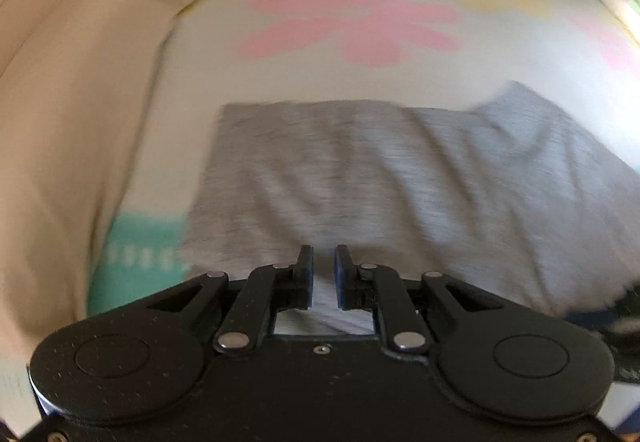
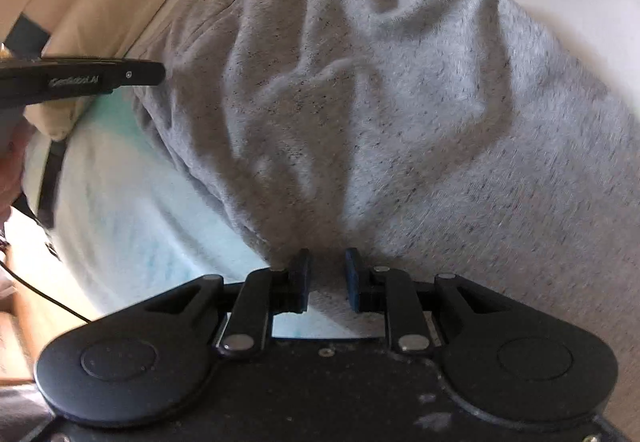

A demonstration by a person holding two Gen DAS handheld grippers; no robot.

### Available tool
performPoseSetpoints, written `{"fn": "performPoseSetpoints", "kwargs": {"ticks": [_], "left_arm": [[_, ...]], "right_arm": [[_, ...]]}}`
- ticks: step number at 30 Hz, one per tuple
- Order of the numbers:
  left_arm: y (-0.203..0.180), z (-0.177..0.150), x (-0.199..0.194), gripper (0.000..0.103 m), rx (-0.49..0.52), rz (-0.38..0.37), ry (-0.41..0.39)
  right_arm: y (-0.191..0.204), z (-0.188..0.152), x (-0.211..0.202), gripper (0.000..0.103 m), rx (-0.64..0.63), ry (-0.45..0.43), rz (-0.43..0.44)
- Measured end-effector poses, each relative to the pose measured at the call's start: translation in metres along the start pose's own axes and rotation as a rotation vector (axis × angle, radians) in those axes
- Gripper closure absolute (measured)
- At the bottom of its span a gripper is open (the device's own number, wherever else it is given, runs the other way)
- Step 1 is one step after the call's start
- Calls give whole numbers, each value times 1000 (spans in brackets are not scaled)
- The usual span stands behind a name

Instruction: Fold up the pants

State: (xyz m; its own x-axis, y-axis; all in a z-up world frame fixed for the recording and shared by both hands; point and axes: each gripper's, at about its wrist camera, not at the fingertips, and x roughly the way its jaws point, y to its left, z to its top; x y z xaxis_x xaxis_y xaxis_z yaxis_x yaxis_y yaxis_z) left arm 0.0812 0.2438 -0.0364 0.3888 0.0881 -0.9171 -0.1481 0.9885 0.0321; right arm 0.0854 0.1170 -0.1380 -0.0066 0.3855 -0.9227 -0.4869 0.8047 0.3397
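The grey marl pants (image 2: 400, 113) lie rumpled on a bedsheet (image 1: 320, 73) printed with pink and yellow flowers. In the left wrist view the pants (image 1: 400, 177) spread ahead with a square far-left corner. My left gripper (image 1: 323, 262) is at their near edge, its jaws narrow, with pale grey cloth filling the gap. My right gripper (image 2: 327, 262) is over the pants' near left edge with cloth between its pads, and creases run toward it. The left gripper (image 2: 120, 75) also shows side-on in the right wrist view, beside the pants' rounded left end.
A beige blanket (image 1: 72, 101) is heaped along the left of the bed. A teal band (image 1: 136, 258) of the sheet shows near the left gripper. In the right wrist view a thin black cable (image 2: 44, 296) and a wooden floor or furniture edge show at lower left.
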Motion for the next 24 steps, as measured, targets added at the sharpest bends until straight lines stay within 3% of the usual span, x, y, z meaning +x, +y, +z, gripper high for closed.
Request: {"fn": "performPoseSetpoints", "kwargs": {"ticks": [4, 6, 9, 12, 16, 21, 23, 24], "left_arm": [[14, -12, 32, 84, 69, 94, 98], [14, -14, 26, 85, 90, 99, 93], [12, -11, 9, 87, 102, 120, 73], [-2, 0, -21, 87, 91, 90, -32], [-34, 28, -25, 85, 98, -24, -99], [-70, 32, -3, 84, 191, -85, -111], [-78, 23, 12, 85, 219, -41, -58], [-77, 17, 28, 85, 220, -24, 5]], "right_arm": [[-13, 1, -5, 82, 27, 5, 32], [-19, 6, -15, 82, 34, 6, 56], [-36, 20, -39, 81, 69, -73, 58], [-59, 40, -63, 81, 151, -179, 48], [-88, 69, -85, 77, 254, -296, 50], [-112, 100, -91, 71, 338, -357, 78], [-117, 111, -85, 71, 369, -358, 98], [-120, 116, -82, 71, 387, -358, 107]]}}
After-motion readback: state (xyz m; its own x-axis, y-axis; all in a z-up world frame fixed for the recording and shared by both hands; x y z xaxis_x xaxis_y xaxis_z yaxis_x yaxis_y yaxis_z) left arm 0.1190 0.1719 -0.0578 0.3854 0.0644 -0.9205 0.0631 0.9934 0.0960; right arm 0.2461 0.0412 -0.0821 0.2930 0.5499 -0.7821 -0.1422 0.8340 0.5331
